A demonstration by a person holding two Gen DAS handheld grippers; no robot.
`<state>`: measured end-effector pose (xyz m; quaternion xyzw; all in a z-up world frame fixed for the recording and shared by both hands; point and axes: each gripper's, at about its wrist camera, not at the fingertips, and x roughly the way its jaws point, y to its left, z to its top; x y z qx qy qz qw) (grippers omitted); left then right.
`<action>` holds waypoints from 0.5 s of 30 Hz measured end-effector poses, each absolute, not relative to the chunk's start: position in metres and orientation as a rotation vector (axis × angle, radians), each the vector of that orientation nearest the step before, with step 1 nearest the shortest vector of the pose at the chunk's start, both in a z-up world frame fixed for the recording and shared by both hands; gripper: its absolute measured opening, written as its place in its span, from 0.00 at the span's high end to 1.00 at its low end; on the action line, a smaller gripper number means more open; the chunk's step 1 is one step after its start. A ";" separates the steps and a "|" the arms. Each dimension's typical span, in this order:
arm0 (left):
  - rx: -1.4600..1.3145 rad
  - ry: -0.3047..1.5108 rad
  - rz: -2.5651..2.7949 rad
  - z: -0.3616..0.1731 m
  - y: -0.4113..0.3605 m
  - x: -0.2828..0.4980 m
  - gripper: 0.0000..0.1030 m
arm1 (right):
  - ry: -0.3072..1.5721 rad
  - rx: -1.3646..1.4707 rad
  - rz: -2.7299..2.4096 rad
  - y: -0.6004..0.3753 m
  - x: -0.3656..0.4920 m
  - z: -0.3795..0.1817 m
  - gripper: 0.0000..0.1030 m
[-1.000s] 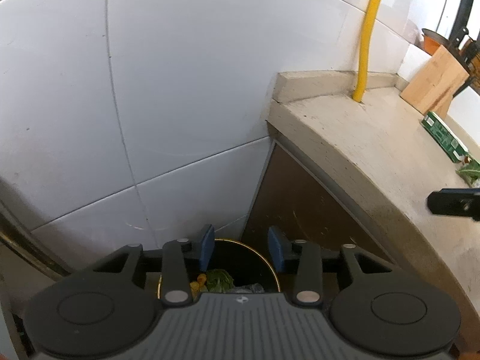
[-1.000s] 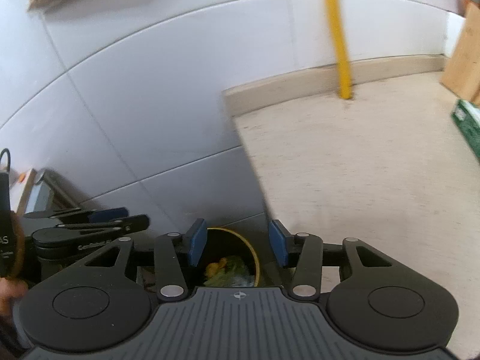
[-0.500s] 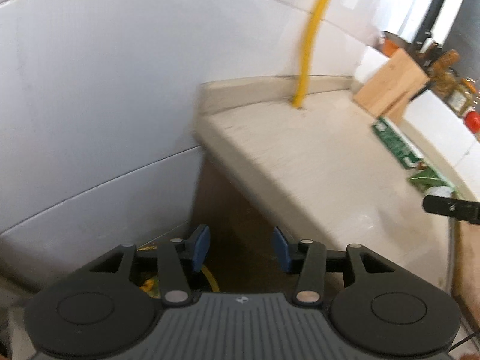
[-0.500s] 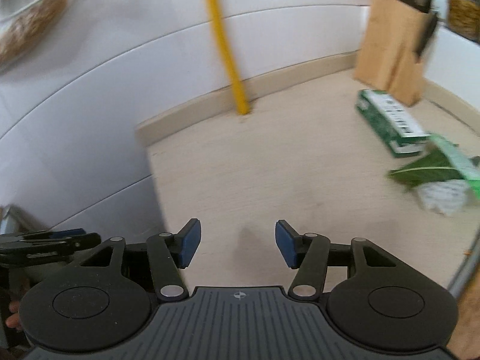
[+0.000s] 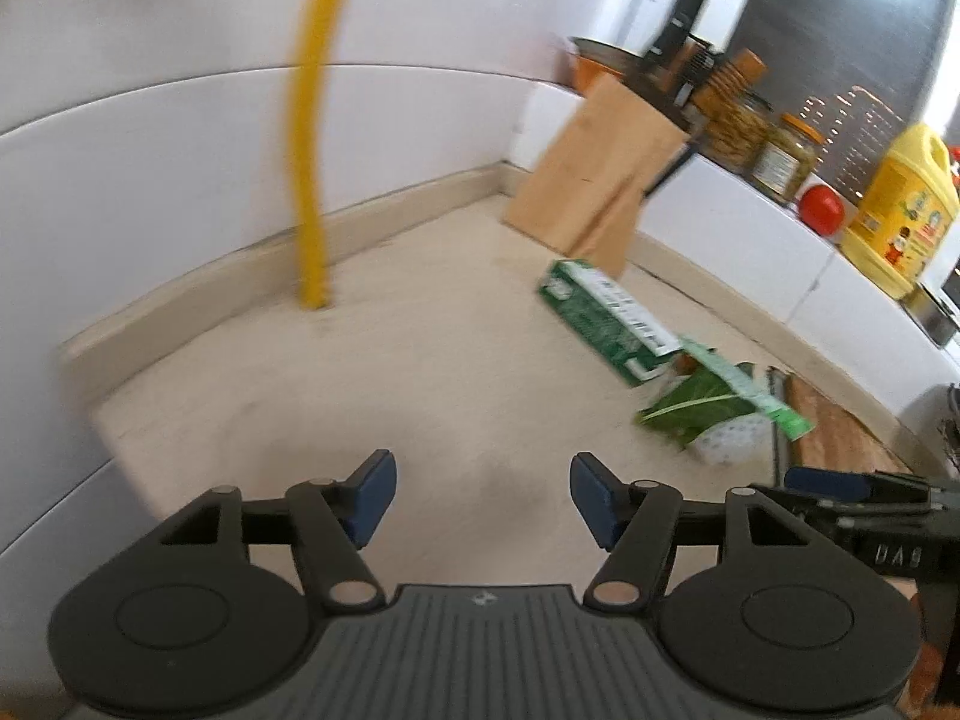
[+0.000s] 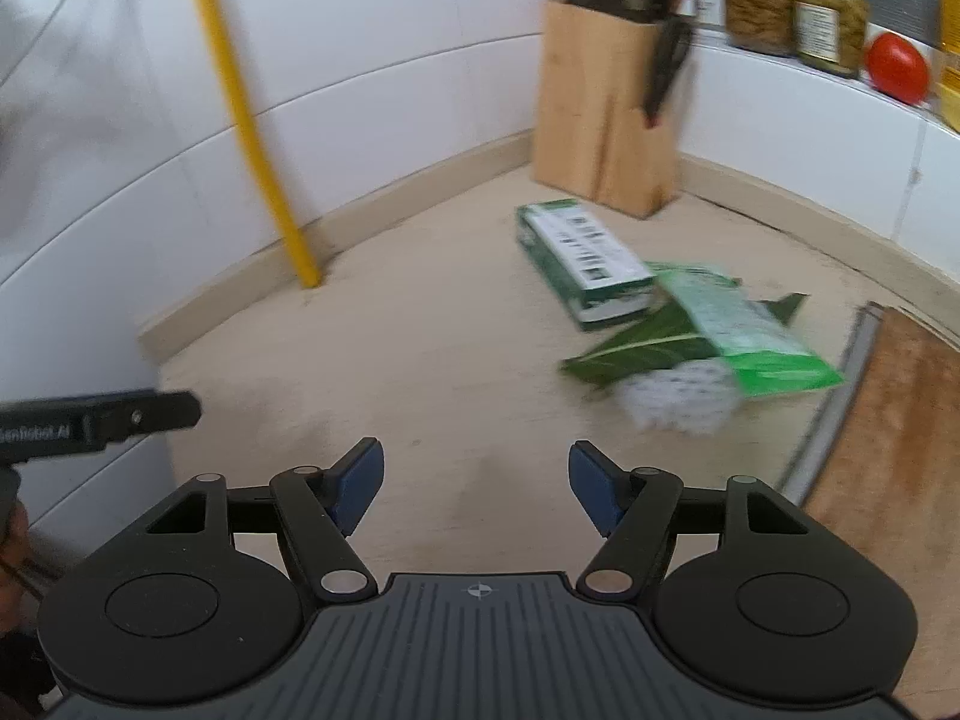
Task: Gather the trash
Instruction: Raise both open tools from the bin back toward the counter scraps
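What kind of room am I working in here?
Most likely a home kitchen: a wooden knife block stands in the corner of a beige countertop, and jars of preserved food and a tomato sit on the tiled ledge behind.

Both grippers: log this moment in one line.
left gripper: opening, empty | right gripper: opening, empty | green box, leaf on counter

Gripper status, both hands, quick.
Left gripper: jaws opening, nothing between them, above the beige stone countertop.
Right gripper: jaws opening, empty too.
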<state>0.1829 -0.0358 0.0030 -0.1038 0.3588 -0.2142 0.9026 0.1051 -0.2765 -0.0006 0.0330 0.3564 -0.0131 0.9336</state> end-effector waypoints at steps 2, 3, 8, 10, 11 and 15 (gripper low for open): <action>-0.204 0.750 -0.467 0.006 -0.054 0.195 0.43 | 0.723 0.069 -0.049 -0.288 0.105 0.001 0.25; -0.200 0.754 -0.475 0.007 -0.062 0.200 0.42 | 0.721 0.067 -0.058 -0.293 0.106 0.001 0.25; -0.211 0.781 -0.516 0.011 -0.099 0.231 0.41 | 0.712 0.061 -0.114 -0.323 0.111 0.005 0.22; -0.214 0.791 -0.528 0.014 -0.114 0.245 0.40 | 0.707 0.058 -0.133 -0.333 0.115 0.007 0.21; -0.211 0.793 -0.530 0.015 -0.119 0.249 0.40 | 0.706 0.058 -0.141 -0.339 0.117 0.007 0.20; -0.187 0.794 -0.547 0.017 -0.143 0.265 0.39 | 0.701 0.063 -0.176 -0.361 0.126 0.010 0.20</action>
